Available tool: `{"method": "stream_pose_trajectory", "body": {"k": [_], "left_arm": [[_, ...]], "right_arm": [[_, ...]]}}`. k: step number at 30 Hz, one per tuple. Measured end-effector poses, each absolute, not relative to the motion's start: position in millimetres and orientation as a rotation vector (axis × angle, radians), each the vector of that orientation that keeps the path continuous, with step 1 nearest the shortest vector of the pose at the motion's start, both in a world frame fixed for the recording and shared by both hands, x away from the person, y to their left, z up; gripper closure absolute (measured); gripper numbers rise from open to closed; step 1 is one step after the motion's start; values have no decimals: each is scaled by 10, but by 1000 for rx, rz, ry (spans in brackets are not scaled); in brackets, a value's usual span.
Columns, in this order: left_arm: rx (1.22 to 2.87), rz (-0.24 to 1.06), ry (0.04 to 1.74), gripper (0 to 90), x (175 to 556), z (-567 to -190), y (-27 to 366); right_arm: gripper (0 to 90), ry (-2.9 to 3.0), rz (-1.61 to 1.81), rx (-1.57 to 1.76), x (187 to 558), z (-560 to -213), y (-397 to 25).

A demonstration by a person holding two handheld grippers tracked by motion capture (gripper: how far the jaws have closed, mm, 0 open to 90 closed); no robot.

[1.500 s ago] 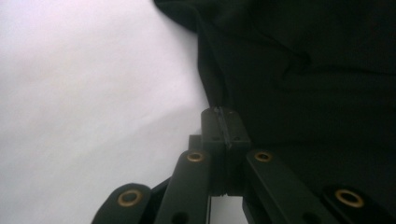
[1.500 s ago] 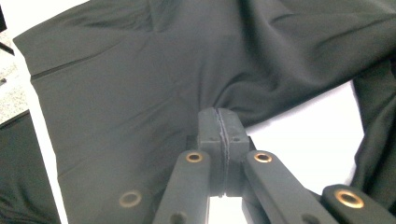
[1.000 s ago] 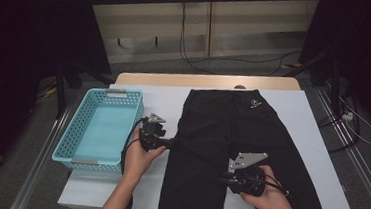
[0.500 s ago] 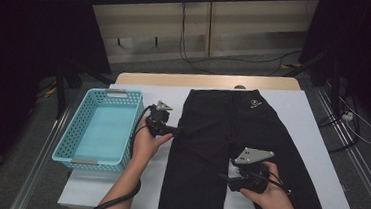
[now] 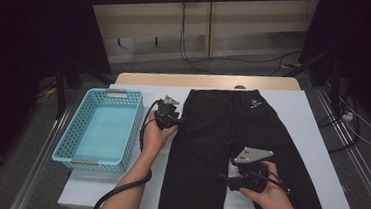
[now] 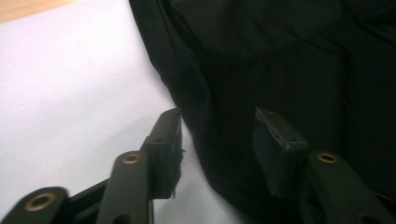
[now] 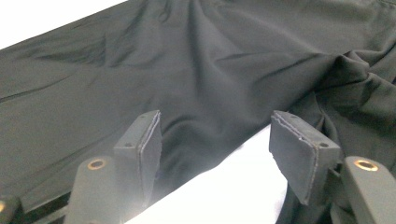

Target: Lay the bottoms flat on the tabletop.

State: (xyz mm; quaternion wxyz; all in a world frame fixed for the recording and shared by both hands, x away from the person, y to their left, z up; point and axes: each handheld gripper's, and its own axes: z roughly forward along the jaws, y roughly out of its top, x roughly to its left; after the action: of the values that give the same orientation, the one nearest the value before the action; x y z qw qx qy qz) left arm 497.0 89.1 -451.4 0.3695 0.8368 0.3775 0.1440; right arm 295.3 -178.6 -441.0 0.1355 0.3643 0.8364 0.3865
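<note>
I see the black shorts (image 5: 235, 148) spread flat on the white table (image 5: 320, 145), waistband at the far end. My left gripper (image 5: 178, 119) sits at the shorts' left edge near the waist — jaws wide, one over bare table, the other over cloth. My right gripper (image 5: 222, 176) hovers at the gap between the two legs, jaws also wide. A blue basket (image 5: 98, 130) stands just left of the shorts.

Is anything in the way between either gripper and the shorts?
Nothing visible. The left gripper is open astride the left edge of the black shorts, near the waist. The right gripper is open over the gap between the legs, with bare table below it. The basket sits off to the left.
</note>
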Motion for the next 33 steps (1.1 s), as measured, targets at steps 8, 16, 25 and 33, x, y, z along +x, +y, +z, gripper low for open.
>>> {"method": "stream_pose_trajectory", "body": {"k": [8, 16, 25, 33], "left_arm": [[2127, 347, 1063, 777, 5054, -4568, 880], [2099, 274, 1133, 900, 5130, -4522, 968], [2065, 288, 1195, 896, 5206, -4494, 1081], [2094, 315, 1200, 497, 5169, -4487, 1088]], "right_arm": [[344, 2425, 1125, 1044, 2949, -4407, -1772], [343, 2424, 1130, 1046, 2971, -4409, -1781], [323, 2442, 1122, 1049, 2967, -4421, -1775], [309, 2438, 1124, 1038, 2962, -4410, -1770]]}}
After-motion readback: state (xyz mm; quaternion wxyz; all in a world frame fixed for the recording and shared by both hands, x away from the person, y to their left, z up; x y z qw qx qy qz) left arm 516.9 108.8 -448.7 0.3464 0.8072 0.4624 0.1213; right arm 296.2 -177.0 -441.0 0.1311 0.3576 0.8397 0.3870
